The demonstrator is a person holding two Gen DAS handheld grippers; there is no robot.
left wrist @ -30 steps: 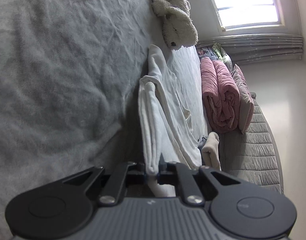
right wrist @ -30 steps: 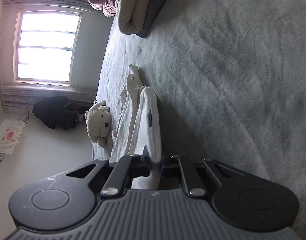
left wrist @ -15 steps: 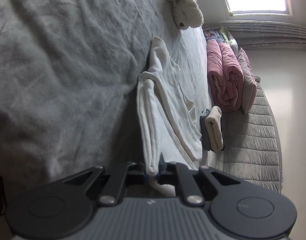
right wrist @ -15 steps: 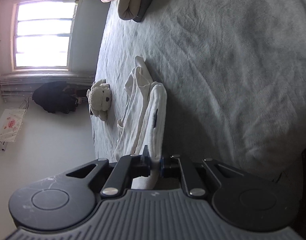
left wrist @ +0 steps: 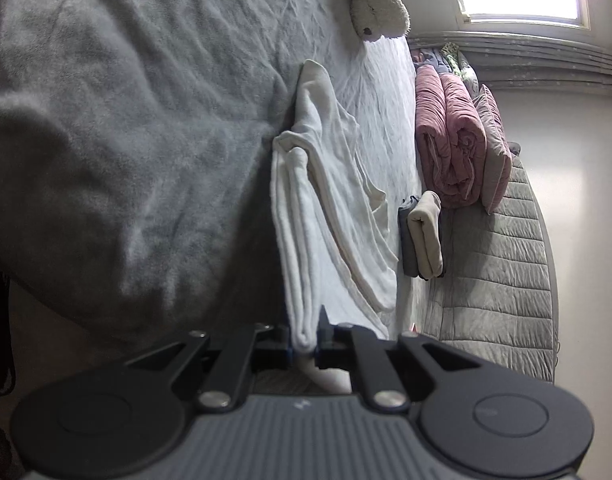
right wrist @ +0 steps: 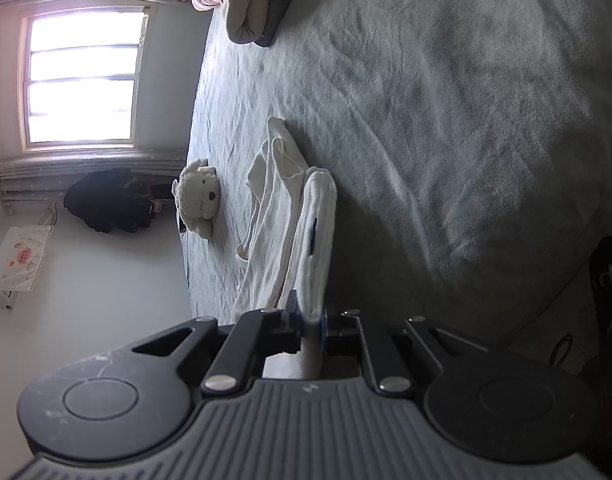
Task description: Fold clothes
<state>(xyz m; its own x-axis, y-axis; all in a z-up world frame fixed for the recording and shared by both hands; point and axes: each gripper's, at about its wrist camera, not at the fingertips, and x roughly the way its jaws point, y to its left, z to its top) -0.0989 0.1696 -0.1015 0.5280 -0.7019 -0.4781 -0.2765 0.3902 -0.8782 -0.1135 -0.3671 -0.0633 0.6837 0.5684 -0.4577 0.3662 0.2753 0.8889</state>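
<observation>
**A:** Where is the garment, and how do the tongs stand?

**B:** The white, soft knit garment, folded into a long strip, runs from both tools out over the grey fleece bed cover. The left gripper has its jaws clamped on the near hem; the right gripper likewise has its jaws pinched tight on a bunched white edge of the same garment. The near end hangs at the bed's edge; the far end rests on the cover.

**A:** Edges and free room?

**B:** In the left view, open cover spreads wide to the left of the strip, and its near edge drops to the floor at the lower left. To the right, a small folded stack of beige and grey cloth lies near the strip, just beside the grey quilted headboard. In the right view, bare cover fills the right side.

**A:** What does each view show alone?

**B:** The left alone shows the rolled pink quilt against the headboard. The right alone shows a dark heap of clothes under the bright window and a dark object at the right margin. The cream plush dog lies at the far side of the bed in both.
</observation>
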